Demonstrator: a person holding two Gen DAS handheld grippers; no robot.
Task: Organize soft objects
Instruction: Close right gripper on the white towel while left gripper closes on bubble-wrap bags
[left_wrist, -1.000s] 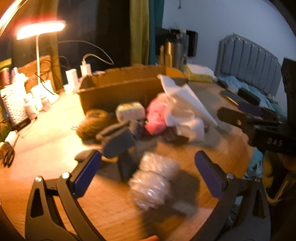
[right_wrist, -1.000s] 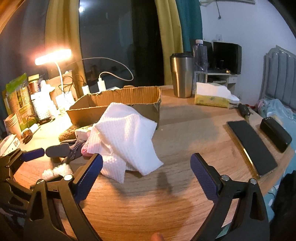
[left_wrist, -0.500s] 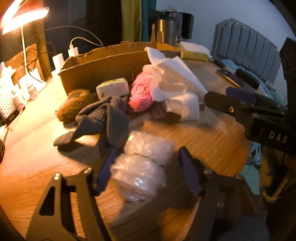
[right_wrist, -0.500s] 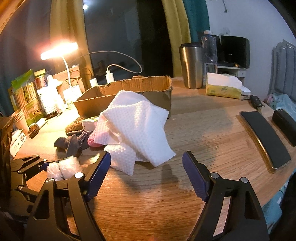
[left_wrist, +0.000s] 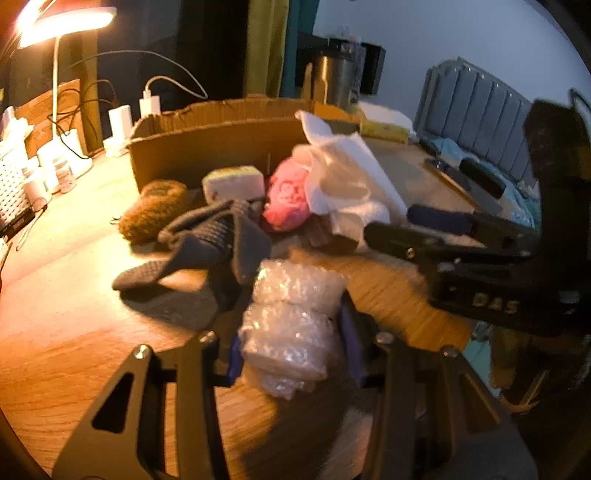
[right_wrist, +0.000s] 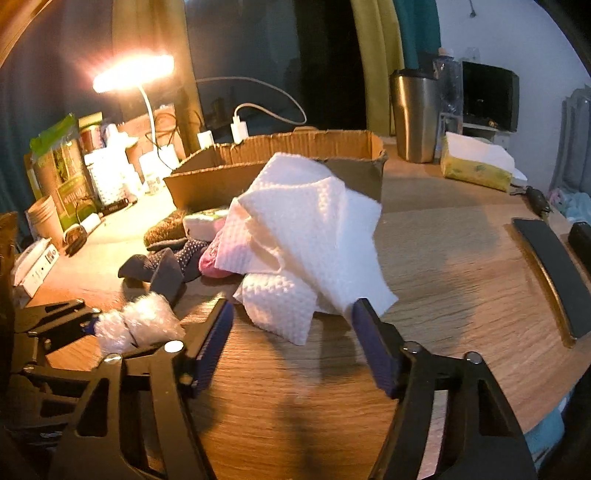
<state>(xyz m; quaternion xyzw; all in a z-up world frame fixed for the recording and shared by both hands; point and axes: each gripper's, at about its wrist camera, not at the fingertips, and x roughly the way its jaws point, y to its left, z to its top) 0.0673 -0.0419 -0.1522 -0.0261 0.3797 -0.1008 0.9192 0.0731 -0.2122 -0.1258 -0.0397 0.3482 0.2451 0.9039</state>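
My left gripper (left_wrist: 291, 343) is shut on a roll of bubble wrap (left_wrist: 291, 321), which also shows in the right wrist view (right_wrist: 136, 326). Behind it lie a grey sock (left_wrist: 218, 243), a brown scrubber (left_wrist: 153, 210), a sponge (left_wrist: 232, 181), a pink soft object (left_wrist: 288, 199) and a white cloth (left_wrist: 347, 181), all in front of a cardboard box (left_wrist: 221, 147). My right gripper (right_wrist: 295, 339) is open, its fingers on either side of the near edge of the white cloth (right_wrist: 306, 236). The box (right_wrist: 295, 155) stands behind the cloth.
A lit desk lamp (right_wrist: 133, 74), chargers and jars stand at the back left. A steel tumbler (right_wrist: 413, 114) and tissue pack (right_wrist: 476, 162) are at the back right. A dark phone (right_wrist: 554, 273) lies at the right table edge.
My left gripper moved onto the bubble wrap and closed on it. My right gripper moved forward to the white cloth and narrowed somewhat.
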